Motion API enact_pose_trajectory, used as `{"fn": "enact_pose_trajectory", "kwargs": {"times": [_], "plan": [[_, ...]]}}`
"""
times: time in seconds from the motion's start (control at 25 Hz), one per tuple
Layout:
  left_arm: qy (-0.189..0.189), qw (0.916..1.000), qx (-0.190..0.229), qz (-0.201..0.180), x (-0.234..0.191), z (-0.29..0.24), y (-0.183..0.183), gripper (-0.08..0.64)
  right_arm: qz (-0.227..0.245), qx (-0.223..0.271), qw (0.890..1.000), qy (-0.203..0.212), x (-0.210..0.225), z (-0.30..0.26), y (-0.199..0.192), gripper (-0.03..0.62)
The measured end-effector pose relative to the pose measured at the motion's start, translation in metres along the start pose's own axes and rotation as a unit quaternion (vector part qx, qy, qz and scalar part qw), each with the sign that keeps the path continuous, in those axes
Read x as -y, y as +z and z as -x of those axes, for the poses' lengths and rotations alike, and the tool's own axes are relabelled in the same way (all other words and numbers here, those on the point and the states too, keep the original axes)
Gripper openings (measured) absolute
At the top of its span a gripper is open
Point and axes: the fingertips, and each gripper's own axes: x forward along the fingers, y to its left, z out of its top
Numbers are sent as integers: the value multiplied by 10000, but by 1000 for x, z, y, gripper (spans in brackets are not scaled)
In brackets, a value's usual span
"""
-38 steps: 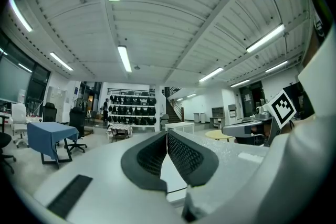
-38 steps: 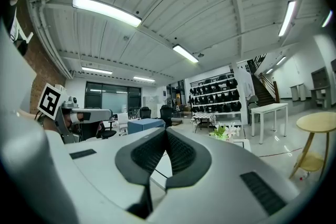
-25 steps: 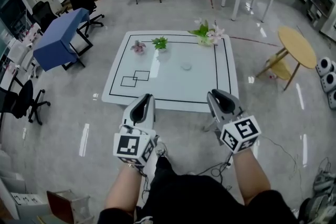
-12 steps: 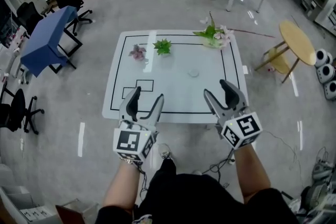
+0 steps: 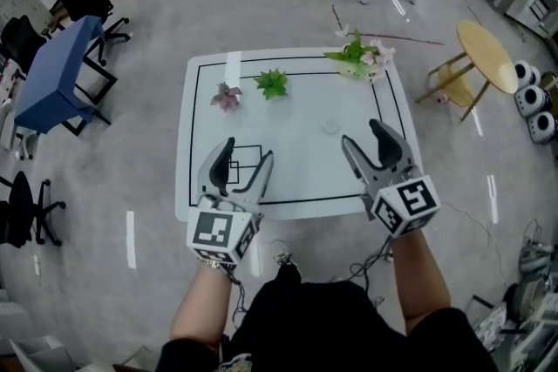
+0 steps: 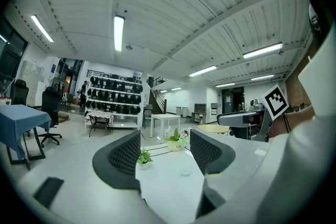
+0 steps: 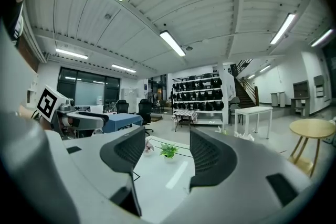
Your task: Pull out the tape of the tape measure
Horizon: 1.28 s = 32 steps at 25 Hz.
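Both grippers have come forward since the earlier frame, from short of the table to above its near edge, and their jaws have just been opening. White and marked with a black border line, the table (image 5: pixel 296 183) fills the middle of the head view, with a blue-covered table (image 5: pixel 52 78) far to its left and a round wooden table (image 5: pixel 486 57) to its right.

The left gripper (image 5: pixel 248 151) stands with its jaws wide apart over the near left part of the table, and nothing sits between them (image 6: pixel 165 150). The right gripper (image 5: pixel 362 135) is also spread wide and empty over the near right part (image 7: pixel 160 152).

Along the far edge stand a flower arrangement (image 5: pixel 362 58) at the right corner, a green plant (image 5: pixel 271 83) and a small pinkish plant (image 5: pixel 227 95).

The tape measure (image 5: pixel 330 126), a small pale round case, lies flat on the table right of centre. It is near the right gripper's tips, just to their left and slightly farther, touching neither jaw. From the left gripper it lies well apart, farther and to the right; in the left gripper view it shows on the tabletop beyond the gap (image 6: pixel 185 173).
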Motion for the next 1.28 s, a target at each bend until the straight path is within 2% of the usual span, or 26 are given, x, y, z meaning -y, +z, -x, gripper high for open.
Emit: {"fn": "enact_pose_trajectory", "kwargs": {"times": [0.16, 0.32, 0.52, 0.6, 0.8, 1.28], "plan": [[-190, 9996, -174, 64, -11, -10, -1, 278, 85, -56, 9998, -184, 2, -11, 4, 253], [-362, 9992, 87, 114, -19, -23, 4, 278, 126, -100, 9995, -281, 6, -20, 6, 253], [-475, 9988, -67, 131, -20, -34, 4, 278, 230, -200, 9992, -274, 13, -27, 6, 255], [-507, 9986, 26, 163, -19, -39, 5, 278, 247, -251, 9990, -259, 16, -31, 8, 255], [-548, 9983, 25, 181, -16, -56, 0, 278, 266, -360, 9990, -88, 29, -41, -2, 260], [-156, 9993, -189, 298, -5, -108, -12, 278, 104, -853, 9944, 620, 76, -72, -45, 273]]}}
